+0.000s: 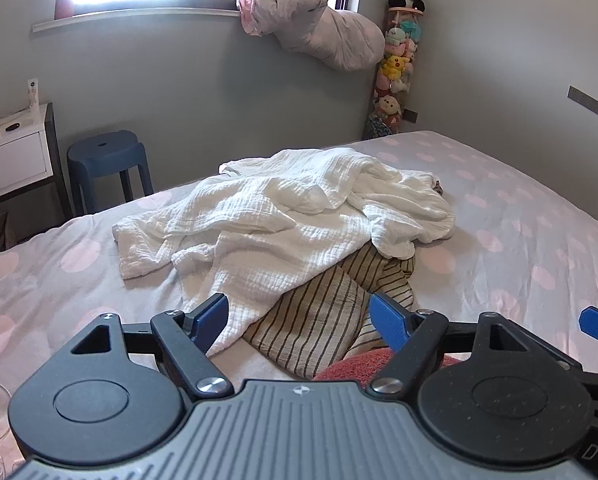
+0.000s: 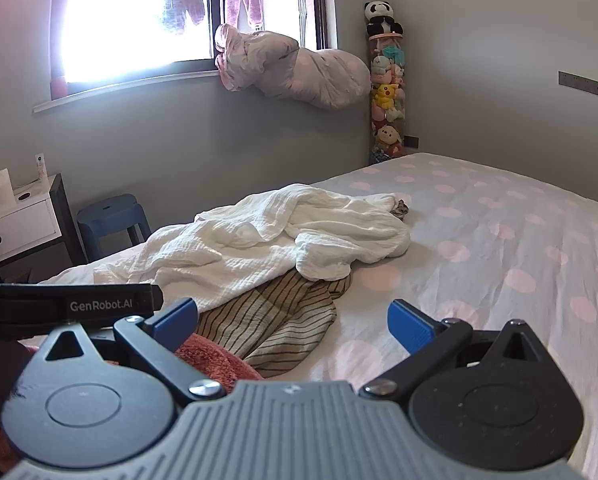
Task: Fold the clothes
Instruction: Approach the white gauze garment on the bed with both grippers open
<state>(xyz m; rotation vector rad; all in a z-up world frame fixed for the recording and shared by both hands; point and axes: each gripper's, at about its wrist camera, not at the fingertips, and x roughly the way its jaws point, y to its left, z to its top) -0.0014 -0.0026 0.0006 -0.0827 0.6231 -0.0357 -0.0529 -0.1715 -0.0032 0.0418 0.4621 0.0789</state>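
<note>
Left wrist view: crumpled white garment [image 1: 283, 216] heaped over a striped garment [image 1: 319, 320] on the bed [image 1: 519, 240], neither folded; left gripper [image 1: 299, 320] and right gripper [image 2: 293, 322] hover nearby, jaws spread, holding nothing.

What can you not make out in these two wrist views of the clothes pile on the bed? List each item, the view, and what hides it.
- Striped garment: left wrist view, its far part lies under the white muslin cloth, so its type is unclear.
- Red towel-like fabric: right wrist view, mostly behind the right gripper.
- Dark scrap: right wrist view, too small to identify.
- Left gripper: whatever lies beneath its body is hidden.
</note>
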